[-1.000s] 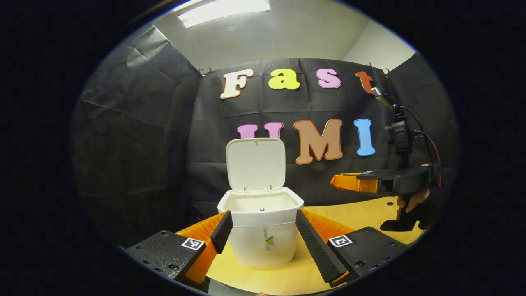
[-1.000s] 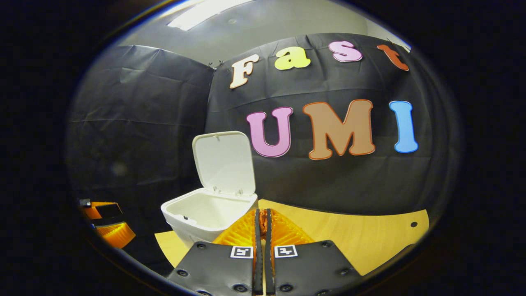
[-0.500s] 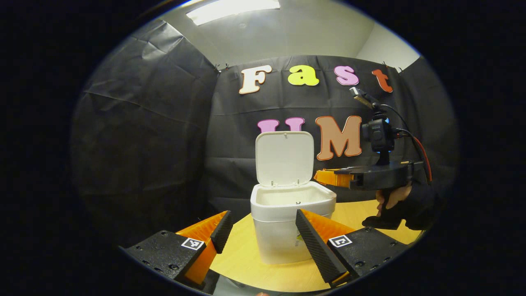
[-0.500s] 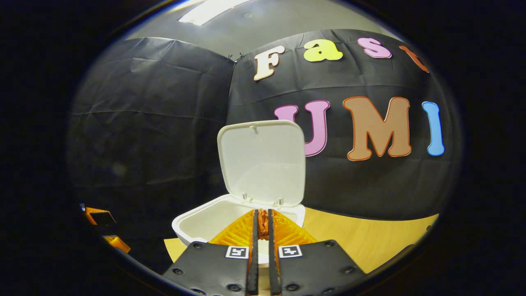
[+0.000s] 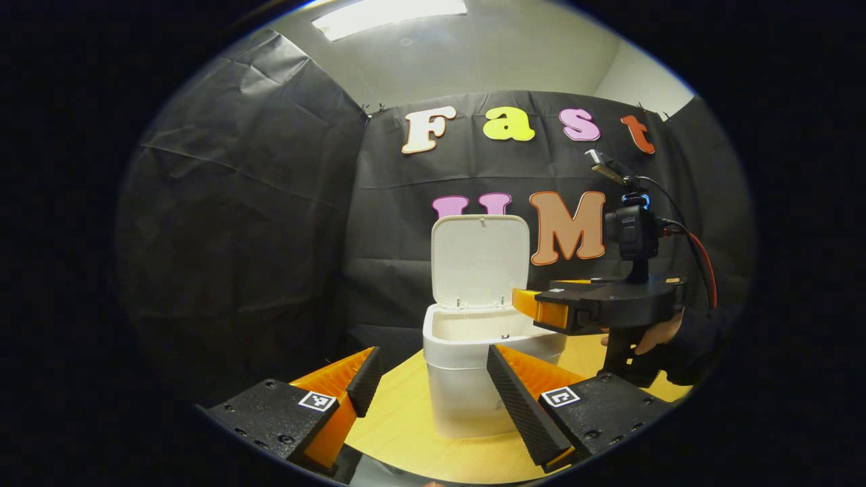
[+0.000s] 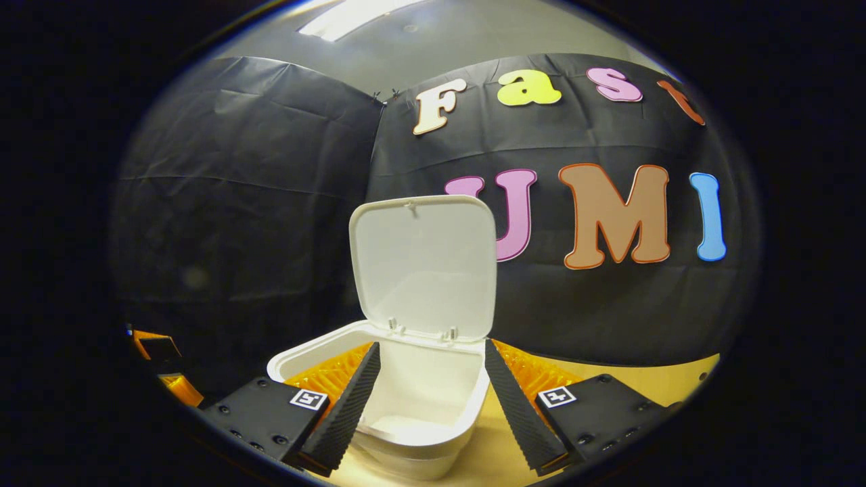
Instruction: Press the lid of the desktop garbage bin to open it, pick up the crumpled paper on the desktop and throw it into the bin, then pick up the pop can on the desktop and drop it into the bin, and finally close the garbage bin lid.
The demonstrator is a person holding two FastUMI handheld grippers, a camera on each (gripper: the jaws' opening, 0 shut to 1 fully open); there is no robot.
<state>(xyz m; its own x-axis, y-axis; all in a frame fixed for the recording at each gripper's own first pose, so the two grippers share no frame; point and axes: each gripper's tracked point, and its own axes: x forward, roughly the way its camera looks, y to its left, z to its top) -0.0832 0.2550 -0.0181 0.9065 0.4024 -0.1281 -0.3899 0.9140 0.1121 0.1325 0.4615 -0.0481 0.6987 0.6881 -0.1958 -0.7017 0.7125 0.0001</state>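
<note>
The white garbage bin (image 5: 460, 399) stands on the wooden table with its lid (image 5: 480, 260) tipped upright. My left gripper (image 5: 433, 358) is open just in front of it, nothing between its fingers. My right gripper (image 5: 541, 308), held by a hand (image 5: 653, 335), hovers level over the bin's right rim. In the right gripper view, that right gripper (image 6: 431, 348) is open directly above the bin's mouth (image 6: 298, 362), close to the raised lid (image 6: 423, 264), and holds nothing. The bin's inside looks white; I cannot make out what lies in it.
Black cloth walls close the booth behind and to the left of the bin. Bare wooden table (image 5: 406, 433) runs in front of the bin and to its right (image 6: 609, 385). The left gripper (image 6: 159, 352) sits low at the far left of the right gripper view.
My right gripper moved over the bin's mouth and opened; the small reddish thing pinched between its fingers is gone from view. The left gripper drifted left, staying open.
</note>
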